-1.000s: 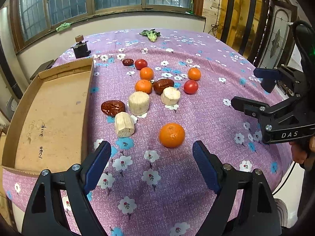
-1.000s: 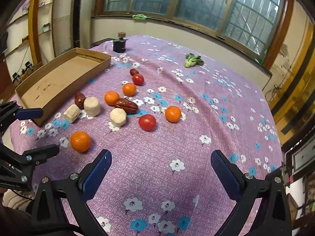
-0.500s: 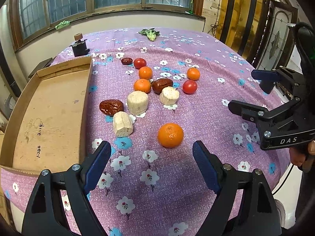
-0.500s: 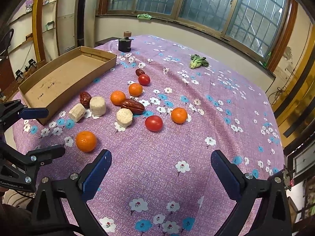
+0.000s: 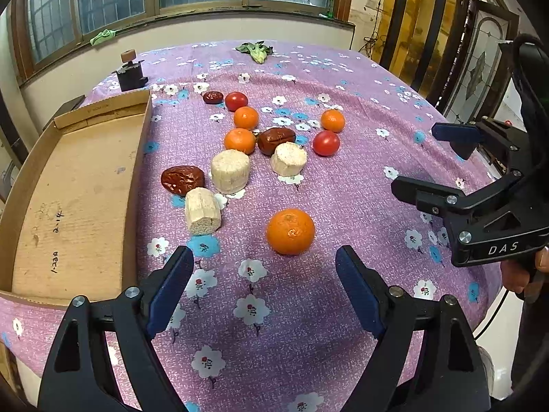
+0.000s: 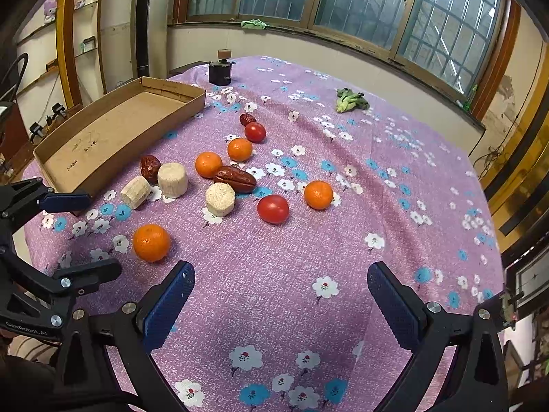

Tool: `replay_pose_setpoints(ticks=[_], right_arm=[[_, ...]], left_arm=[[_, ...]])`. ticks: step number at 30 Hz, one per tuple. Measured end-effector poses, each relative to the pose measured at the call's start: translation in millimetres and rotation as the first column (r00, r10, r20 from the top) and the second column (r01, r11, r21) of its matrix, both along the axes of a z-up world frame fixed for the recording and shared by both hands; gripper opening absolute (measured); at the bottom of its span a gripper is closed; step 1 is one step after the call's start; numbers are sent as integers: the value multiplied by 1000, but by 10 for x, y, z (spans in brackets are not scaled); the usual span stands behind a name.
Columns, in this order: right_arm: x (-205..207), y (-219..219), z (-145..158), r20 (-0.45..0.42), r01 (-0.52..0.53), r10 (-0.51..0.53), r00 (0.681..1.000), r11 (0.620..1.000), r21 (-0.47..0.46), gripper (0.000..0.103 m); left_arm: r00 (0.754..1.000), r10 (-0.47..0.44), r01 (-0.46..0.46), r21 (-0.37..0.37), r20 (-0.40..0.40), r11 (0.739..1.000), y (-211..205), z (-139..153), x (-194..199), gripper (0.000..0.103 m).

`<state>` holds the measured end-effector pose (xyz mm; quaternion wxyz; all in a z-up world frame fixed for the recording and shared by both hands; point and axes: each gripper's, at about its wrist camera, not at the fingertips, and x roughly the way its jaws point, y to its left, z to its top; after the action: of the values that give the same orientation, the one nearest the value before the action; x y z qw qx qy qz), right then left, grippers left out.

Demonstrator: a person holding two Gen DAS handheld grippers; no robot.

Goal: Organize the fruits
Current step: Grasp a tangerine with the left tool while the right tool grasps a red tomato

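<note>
Two grippers are in my hands, and both stand with their blue-padded fingers spread wide, holding nothing. My left gripper (image 5: 264, 288) hovers low over the purple flowered tablecloth (image 5: 360, 178), and straight ahead of it, just beyond the fingertips and between them, sits a round orange mandarin (image 5: 290, 231) on its own. Further ahead and a little to the left lie three pale, rough cylindrical chunks (image 5: 230, 170), one of them tipped on its side (image 5: 202, 210), with a wrinkled dark red date (image 5: 182, 180) touching or nearly touching that tipped one. Beyond those the rest of the fruit is bunched: a longer glossy brown-red date (image 5: 276, 140), three smaller orange mandarins (image 5: 240, 140), two shiny red tomatoes (image 5: 326, 142) and a small dark date (image 5: 213, 97) at the far end. To the left of my left gripper is the shallow brown cardboard tray (image 5: 137, 158), with nothing in it but some handwriting on its floor.

My right gripper (image 6: 279, 297) hangs over bare cloth, the fruit ahead and to its left; the nearer tomato (image 6: 273, 208) is well apart from it. My left gripper shows at its far left (image 6: 82, 233). At the far edge of the table lie a green leafy vegetable (image 6: 350, 99) and a small black block with a cork-like knob (image 6: 221, 68).
</note>
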<state>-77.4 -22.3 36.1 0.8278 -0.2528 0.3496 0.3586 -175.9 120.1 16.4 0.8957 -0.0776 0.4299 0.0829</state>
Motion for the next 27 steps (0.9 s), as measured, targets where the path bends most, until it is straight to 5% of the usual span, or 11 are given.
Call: replay_pose_setpoints(ticks=[8, 18, 27], right_arm=[[113, -12, -125, -112, -5, 10, 994, 999, 41, 93], [545, 132, -413, -282, 32, -3, 959, 994, 101, 49], [855, 442, -545, -306, 58, -16, 952, 990, 129, 37]], left_arm=[[1000, 1, -1, -31, -19, 1000, 35, -68, 97, 85], [999, -40, 39, -23, -37, 999, -48, -222, 386, 85], [997, -63, 64, 18, -48, 998, -39, -295, 470, 50]])
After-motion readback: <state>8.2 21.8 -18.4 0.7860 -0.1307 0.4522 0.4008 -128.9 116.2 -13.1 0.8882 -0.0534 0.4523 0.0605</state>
